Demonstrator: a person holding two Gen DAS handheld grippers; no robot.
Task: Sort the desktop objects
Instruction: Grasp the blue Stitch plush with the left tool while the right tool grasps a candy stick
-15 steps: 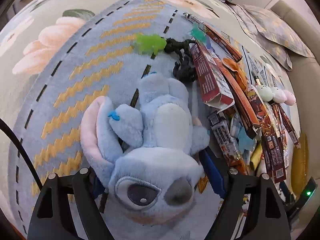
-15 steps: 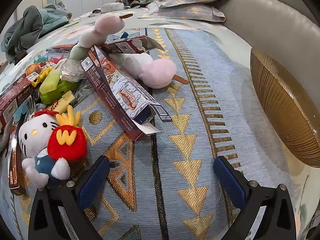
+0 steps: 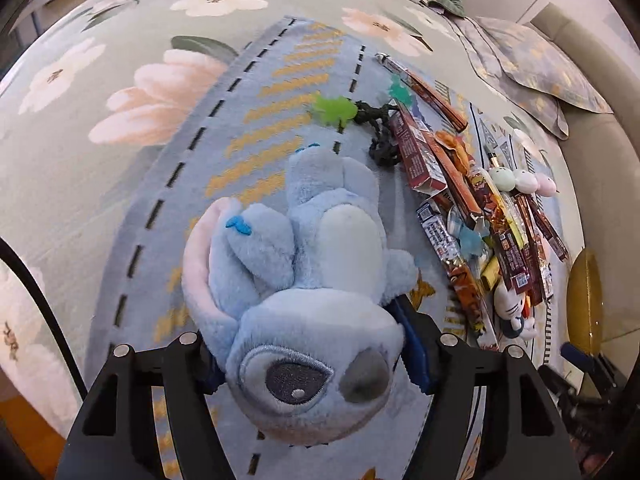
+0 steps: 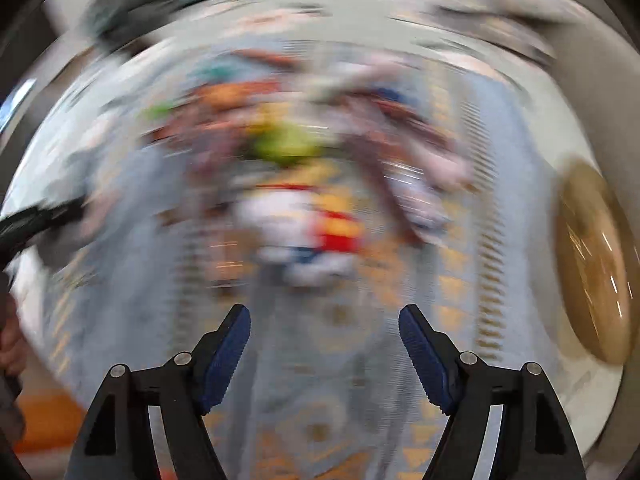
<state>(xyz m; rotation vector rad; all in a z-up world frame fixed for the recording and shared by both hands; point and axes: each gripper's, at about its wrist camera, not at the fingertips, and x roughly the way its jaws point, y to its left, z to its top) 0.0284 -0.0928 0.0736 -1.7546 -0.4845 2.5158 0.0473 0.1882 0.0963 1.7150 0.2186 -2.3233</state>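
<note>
The left hand-held gripper [image 3: 312, 364] is clenched on the head of the blue plush toy [image 3: 316, 280], one blue pad visible at the toy's right cheek, the other buried in the fur at its left. The toy's body and legs hang forward, toward 12 o'clock in the left wrist view, over the blue patterned runner [image 3: 248, 128] that covers the bench; whether the legs touch the cloth cannot be told. Risk one: the grip is on soft stuffing only, so the head could compress and slide out if the gripper swings or tilts quickly. Risk two: the trailing legs could sweep into the green rubbery toy [image 3: 335, 110] and the black figure [image 3: 380, 136] lying near at 1 o'clock, scattering things not yet sorted. The heap of snack packets [image 3: 472, 216] runs from 1 to 4 o'clock, with a white cat plush [image 3: 512, 312] at its near end, close enough to be dragged by a low pass. The right hand-held gripper [image 4: 325, 354] stands released, jaws wide apart and empty, above the same runner. Its view is heavily smeared, which suggests fast motion; individual objects cannot be identified there beyond colour patches. Risk three: at that speed it could overshoot into the heap or strike the gold dish [image 4: 596, 264] at 3 o'clock near the edge.
</note>
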